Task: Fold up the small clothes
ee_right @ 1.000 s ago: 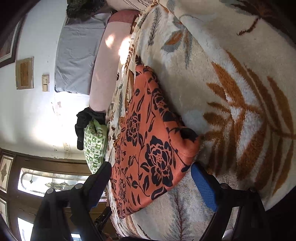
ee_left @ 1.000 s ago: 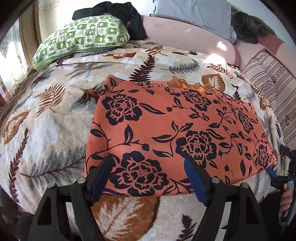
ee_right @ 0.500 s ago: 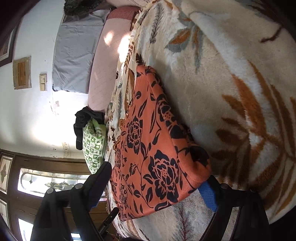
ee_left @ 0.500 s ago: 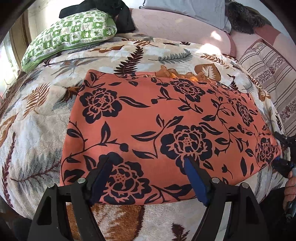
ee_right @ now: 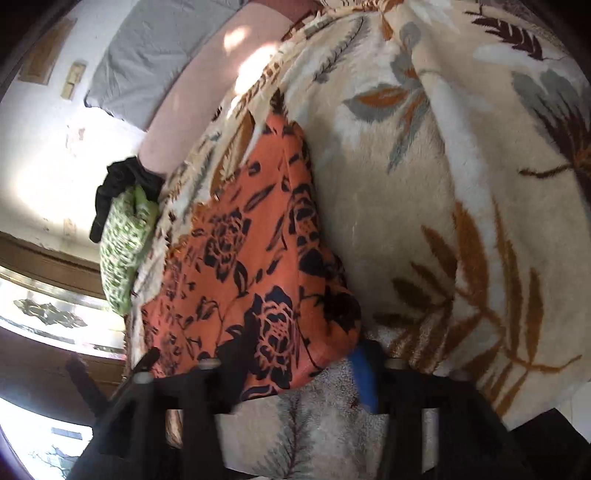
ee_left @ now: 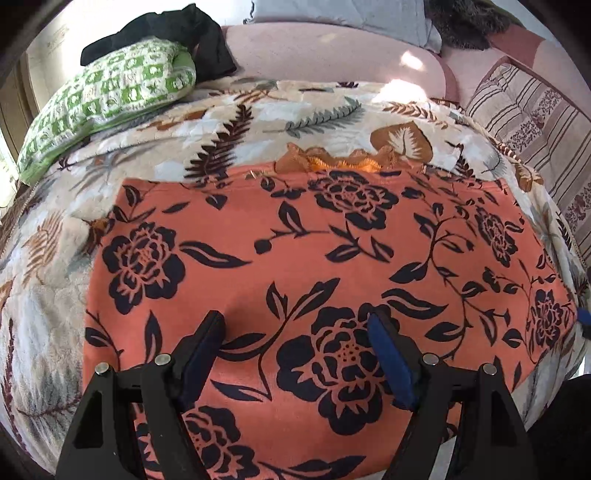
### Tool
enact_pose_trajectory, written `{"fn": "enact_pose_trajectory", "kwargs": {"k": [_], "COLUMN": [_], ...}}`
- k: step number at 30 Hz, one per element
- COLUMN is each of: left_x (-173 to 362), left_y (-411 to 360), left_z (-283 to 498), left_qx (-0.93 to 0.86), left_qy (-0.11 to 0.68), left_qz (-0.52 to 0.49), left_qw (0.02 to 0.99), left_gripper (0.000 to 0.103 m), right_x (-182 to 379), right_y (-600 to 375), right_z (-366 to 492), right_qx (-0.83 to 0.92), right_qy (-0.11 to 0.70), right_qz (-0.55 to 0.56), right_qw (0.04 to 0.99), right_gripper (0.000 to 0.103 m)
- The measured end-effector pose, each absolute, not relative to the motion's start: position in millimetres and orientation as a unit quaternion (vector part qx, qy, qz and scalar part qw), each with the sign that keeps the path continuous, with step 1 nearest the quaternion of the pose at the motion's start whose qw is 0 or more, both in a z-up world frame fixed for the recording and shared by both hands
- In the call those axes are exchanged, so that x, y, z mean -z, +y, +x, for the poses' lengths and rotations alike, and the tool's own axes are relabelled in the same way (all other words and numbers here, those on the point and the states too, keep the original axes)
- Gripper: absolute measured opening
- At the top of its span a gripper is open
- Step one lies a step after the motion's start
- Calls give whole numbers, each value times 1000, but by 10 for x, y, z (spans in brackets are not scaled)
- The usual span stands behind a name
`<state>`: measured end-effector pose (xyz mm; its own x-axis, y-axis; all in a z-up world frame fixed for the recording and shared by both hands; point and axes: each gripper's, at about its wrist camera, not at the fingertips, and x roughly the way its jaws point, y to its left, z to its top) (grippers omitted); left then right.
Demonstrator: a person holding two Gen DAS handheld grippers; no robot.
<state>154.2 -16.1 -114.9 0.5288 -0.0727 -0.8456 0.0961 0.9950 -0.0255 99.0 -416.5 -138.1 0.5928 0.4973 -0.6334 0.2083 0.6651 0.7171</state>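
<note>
An orange garment with a black flower print [ee_left: 306, 258] lies spread flat on the bed. My left gripper [ee_left: 295, 336] is open and hovers over the garment's near edge, its fingers [ee_left: 388, 354] apart above the cloth. In the right wrist view the same garment [ee_right: 240, 266] shows from its right side. My right gripper [ee_right: 299, 354] straddles the garment's near right corner, jaws narrowed around it; I cannot tell whether they pinch the cloth. A blue tip of the right gripper [ee_left: 583, 317] shows at the garment's right corner in the left wrist view.
The garment rests on a cream leaf-print blanket [ee_left: 258, 122]. A green-and-white pillow [ee_left: 110, 96] with a black cloth [ee_left: 177, 33] on it lies at the far left. A pink headboard [ee_left: 332, 55] and a striped cushion [ee_left: 535, 122] stand behind. A window [ee_right: 44, 310] is at the left.
My left gripper has moved forward over the garment's near edge. My right gripper has moved onto the garment's right corner and its jaws have narrowed around it.
</note>
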Motion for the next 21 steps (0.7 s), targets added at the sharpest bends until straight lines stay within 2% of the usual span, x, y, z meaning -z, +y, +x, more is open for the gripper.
{"fn": "enact_pose_trajectory", "kwargs": {"k": [4,6,8,9,10,11,14,17,18,20,21], "left_x": [1217,1228,1232,1234,1236,1239,1249,1257,1255,1256,1259], "left_y": [-187,-181,-174,-172,-168,-162,-147,-166,-159,-145,-149], "left_z": [1540,1545,1544,1547,1547,1552,1553,1559,1560,1555,1556], "left_qx": [43,43,44,45,47,49,53,51,52,56,56], "left_qy": [474,474,474,474,474,474,471,470,471,470,469], "left_qz": [27,25,25,27,28,28,28,32,31,29,30], "left_qw": [879,879,879,879,879,879,880,880,880,881,881], "left_gripper": [84,85,85,85,85,85,87,88,88,88,88], "right_x": [1237,1349,1593,1727,1759,1723,1334,1513,1624,1544,1440], "right_y": [-4300,-4294,-4229,-4182,-4130,-4021,-3778,-3755,-3822,-3992,-4058], "right_z": [1451,1800,2157,2277,2349,2394,2272,2292,2308,2285,2268], "right_qx": [-159,-167,-181,-183,-178,-185,-177,-110,-117,-124,-120], "right_qy": [437,469,523,556,569,575,547,567,573,548,526], "right_qz": [400,383,370,359,343,328,240,175,207,255,265], "right_qw": [790,778,746,727,726,726,783,797,784,787,799], "right_gripper": [87,87,82,68,35,22,18,18,24,30,42]}}
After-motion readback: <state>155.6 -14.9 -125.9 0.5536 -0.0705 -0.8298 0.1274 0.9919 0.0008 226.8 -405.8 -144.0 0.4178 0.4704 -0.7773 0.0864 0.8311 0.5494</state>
